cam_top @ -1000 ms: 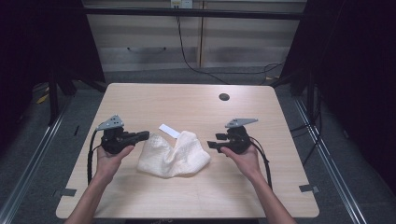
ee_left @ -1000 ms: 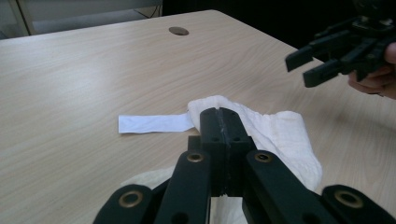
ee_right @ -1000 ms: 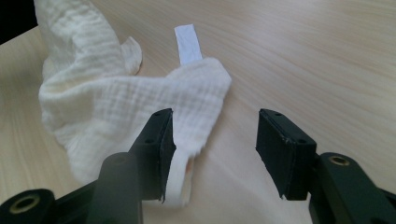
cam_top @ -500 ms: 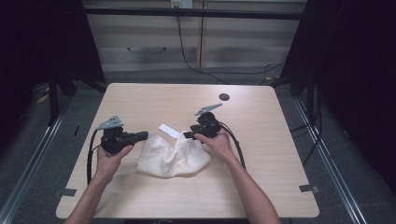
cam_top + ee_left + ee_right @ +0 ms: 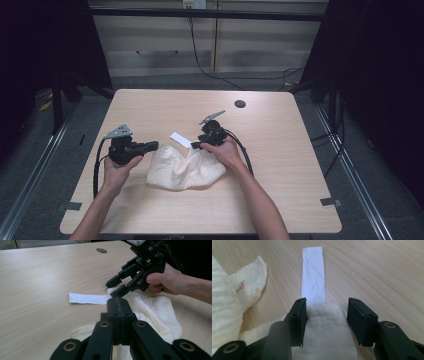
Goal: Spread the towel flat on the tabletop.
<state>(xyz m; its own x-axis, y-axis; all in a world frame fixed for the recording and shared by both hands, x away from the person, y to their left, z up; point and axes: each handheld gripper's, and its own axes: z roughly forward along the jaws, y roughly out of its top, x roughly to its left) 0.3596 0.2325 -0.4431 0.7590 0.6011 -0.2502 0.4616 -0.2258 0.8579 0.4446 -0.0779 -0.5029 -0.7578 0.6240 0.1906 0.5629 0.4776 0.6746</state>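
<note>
At mid-frame on the desk (image 5: 280, 150), the cloth (image 5: 182, 167) lies crumpled; the right gripper (image 5: 325, 315), fingers spread and just closing, straddles its corner to pinch, while the left gripper (image 5: 150, 146), fingers pressed together, waits beside it.

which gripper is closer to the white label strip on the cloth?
Right. The right gripper straddles the cloth corner at the label's base, jaws just closing. The left gripper, shut, sits across the cloth.
</note>
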